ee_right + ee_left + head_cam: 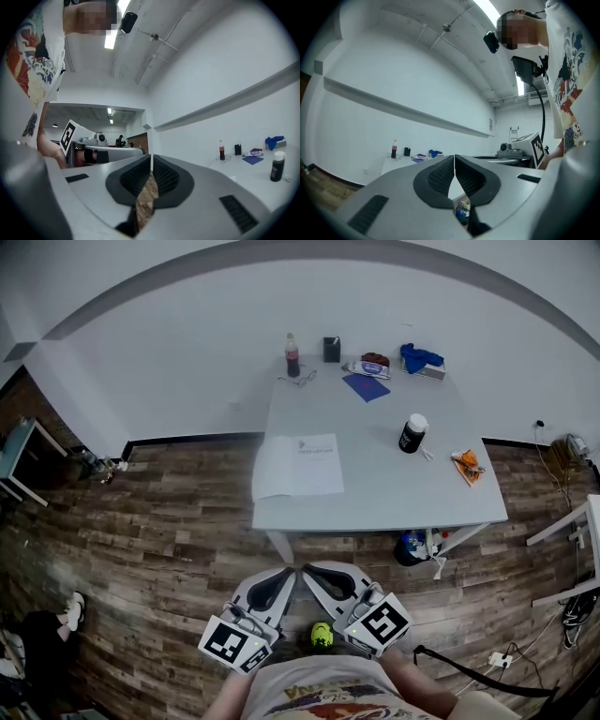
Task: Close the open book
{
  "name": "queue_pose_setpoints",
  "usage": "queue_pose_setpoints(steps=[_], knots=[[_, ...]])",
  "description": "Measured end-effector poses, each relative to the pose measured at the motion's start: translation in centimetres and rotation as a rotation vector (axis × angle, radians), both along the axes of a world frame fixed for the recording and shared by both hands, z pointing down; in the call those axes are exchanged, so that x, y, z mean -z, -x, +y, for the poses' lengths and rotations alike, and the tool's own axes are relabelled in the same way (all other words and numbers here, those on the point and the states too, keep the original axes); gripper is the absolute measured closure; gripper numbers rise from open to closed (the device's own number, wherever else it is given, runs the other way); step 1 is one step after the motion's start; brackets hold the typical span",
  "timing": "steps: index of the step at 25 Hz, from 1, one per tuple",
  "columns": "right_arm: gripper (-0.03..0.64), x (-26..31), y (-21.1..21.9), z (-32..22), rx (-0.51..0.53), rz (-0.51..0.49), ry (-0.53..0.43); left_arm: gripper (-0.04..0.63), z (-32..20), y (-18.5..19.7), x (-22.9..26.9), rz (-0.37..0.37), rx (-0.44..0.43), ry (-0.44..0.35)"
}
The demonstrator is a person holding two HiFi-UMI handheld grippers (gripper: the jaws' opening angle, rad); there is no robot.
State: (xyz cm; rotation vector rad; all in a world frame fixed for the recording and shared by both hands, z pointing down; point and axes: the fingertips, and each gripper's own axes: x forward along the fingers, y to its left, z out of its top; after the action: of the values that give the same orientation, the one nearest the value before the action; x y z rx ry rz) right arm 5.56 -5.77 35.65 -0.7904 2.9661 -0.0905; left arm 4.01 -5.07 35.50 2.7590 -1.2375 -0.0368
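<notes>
Head view: left gripper (284, 576) and right gripper (316, 572) clenched empty, short of the counter (394, 488); open book (298, 466) sits at its edge, so a clumsy nudge might slide it off.

This looks like a bare lab or test room rather than a home. The white walls (187, 334) carry nothing but a grey band (393, 107), and the open ceiling shows exposed pipes (154, 35) and a strip light (111, 40). Wood-look planks cover the floor (159, 540). A plain white table (375, 474) with loose odds and ends stands at twelve o'clock near the wall. A small side table (19, 451) sits at nine o'clock, a white frame (572, 521) at three, and a power strip (495, 659) with cables lies at four. What looks like a stepladder (514, 131) stands further back.
</notes>
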Motion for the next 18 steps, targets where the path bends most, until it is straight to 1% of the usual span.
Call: queue_pose_setpoints(steps=[3,7,9,13,15,18], knots=[[0.594,0.6,-0.9,-0.8,-0.014,-0.011,0.002,0.581,-1.0,-0.8,0.4,0.0,-0.001,-0.01],[0.594,0.2,-1.2,-1.8,-0.011,0.002,0.04,0.581,-2.5,-1.2,0.8,-0.007,0.007,-0.018],[0.594,0.0,-1.1,-2.2,-0.004,0.005,0.047,0.581,-3.0,-1.3,0.7,-0.007,0.004,-0.009],[0.594,-0.6,-1.0,-3.3,0.002,0.008,0.056,0.581,-4.2,-1.4,0.0,0.019,-0.002,0.022],[0.594,-0.8,-1.1,-4.2,-0.004,0.005,0.048,0.581,-4.9,-1.5,-0.4,0.017,-0.004,0.031],[0.594,-1.4,-1.3,-5.5,-0.015,0.02,0.066,0.581,-6.0,-1.8,-0.6,0.01,-0.015,0.029]])
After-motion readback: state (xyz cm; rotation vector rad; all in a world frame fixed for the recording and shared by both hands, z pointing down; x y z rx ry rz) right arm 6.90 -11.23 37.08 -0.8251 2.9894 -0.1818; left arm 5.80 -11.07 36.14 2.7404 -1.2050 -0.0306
